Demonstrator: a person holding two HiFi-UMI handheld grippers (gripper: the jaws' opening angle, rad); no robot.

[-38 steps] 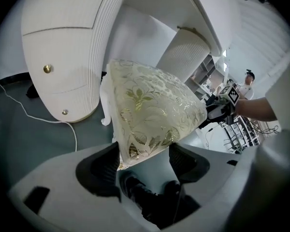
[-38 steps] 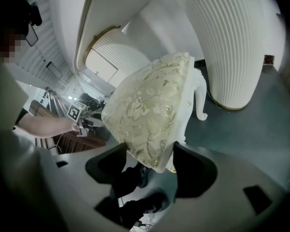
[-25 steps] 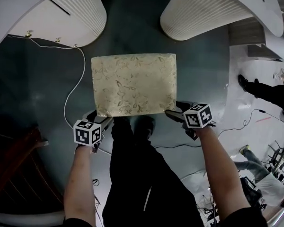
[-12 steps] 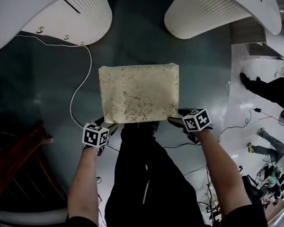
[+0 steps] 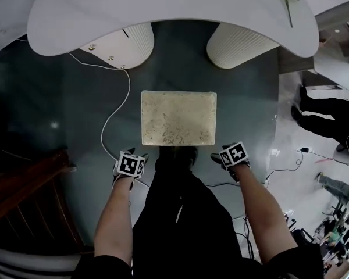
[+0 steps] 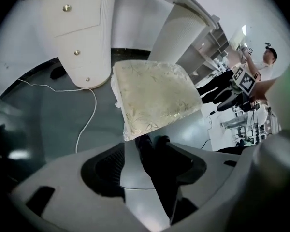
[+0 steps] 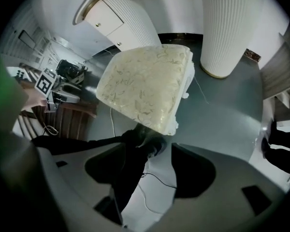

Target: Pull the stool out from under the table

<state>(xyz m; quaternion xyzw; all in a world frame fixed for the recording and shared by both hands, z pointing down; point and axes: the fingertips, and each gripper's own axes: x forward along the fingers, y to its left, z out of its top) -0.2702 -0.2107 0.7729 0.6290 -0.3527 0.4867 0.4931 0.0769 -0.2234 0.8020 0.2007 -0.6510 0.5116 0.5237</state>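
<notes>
The stool (image 5: 178, 118), a box with a cream floral cushion, stands on the dark floor in front of the white table (image 5: 163, 4), out from under it. My left gripper (image 5: 137, 155) is just off the stool's near left corner. Its jaws are closing, with only floor and the person's shoe between them. My right gripper (image 5: 216, 156) is off the near right corner and touches nothing, and its jaws are opening. In the left gripper view the stool (image 6: 154, 98) lies beyond the left gripper (image 6: 142, 161). In the right gripper view the stool (image 7: 145, 83) lies beyond the right gripper (image 7: 150, 170).
Two ribbed white pedestals (image 5: 131, 44) (image 5: 238, 42) hold up the table behind the stool. A white cable (image 5: 113, 109) runs over the floor at the left. Dark wooden furniture (image 5: 23, 185) stands at the near left. People (image 5: 331, 109) are on the lighter floor at the right.
Both grippers have come off the stool's near corners and drawn back toward the person. The view has pulled back, so the stool looks smaller and the table top shows.
</notes>
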